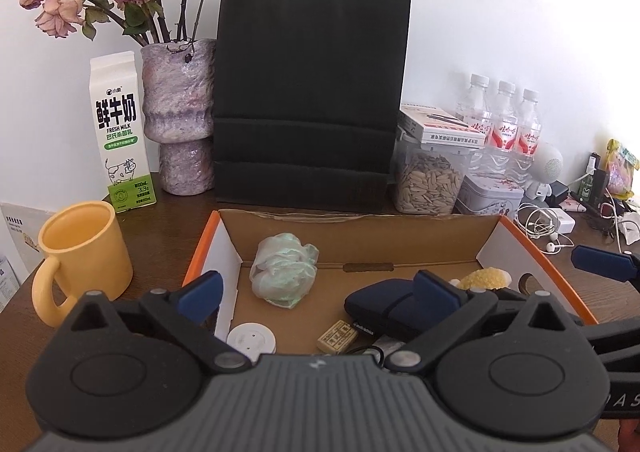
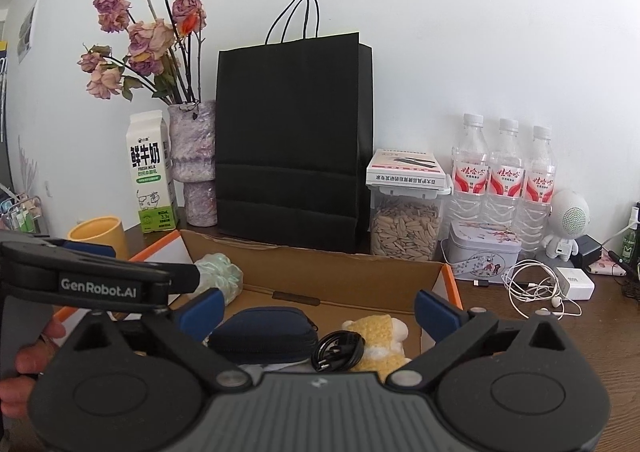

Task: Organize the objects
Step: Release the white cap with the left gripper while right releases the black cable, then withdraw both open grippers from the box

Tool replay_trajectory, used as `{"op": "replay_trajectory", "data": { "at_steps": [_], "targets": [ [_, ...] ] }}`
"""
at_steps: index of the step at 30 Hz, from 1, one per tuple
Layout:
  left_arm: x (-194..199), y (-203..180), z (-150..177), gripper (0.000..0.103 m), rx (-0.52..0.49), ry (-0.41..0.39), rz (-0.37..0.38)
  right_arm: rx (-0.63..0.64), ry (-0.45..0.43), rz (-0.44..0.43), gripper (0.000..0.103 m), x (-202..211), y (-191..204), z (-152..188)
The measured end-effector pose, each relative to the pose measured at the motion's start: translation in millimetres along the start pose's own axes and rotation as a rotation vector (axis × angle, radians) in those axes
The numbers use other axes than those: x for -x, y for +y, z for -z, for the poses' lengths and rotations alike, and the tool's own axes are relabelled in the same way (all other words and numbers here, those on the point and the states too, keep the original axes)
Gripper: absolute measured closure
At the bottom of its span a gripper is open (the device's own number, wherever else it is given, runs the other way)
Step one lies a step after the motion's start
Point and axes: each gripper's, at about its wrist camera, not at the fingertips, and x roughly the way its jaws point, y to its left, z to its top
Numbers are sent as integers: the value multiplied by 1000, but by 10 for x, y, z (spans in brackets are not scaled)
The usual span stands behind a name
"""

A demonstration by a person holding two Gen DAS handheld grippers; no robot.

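Both grippers are hovering wide open and empty over the near edge of the cardboard box (image 1: 360, 236).

The left gripper (image 1: 320, 288) and right gripper (image 2: 320, 312) are framing the navy pouch (image 2: 262, 334): probably soft and light, best pinched across its middle. The coiled black cable (image 2: 338, 350) and yellow knitted toy (image 2: 378, 334) are lying just right.

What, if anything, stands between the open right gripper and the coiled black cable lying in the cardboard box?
Nothing visible does. In the right wrist view the coiled black cable lies in the open cardboard box just ahead of the right gripper, between the dark blue zip pouch and the yellow knitted toy, which flank rather than block it.
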Motion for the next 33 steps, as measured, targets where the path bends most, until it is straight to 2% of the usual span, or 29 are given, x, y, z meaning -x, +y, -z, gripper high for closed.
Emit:
{"op": "replay_trajectory", "data": {
  "at_steps": [16,33],
  "targets": [
    [591,59,224,0,9,12,-10,8,-15,-7,0,541,232,140],
    [1361,221,673,0,5,53,-40,16,45,-21,0,1285,529,523]
  ]
}}
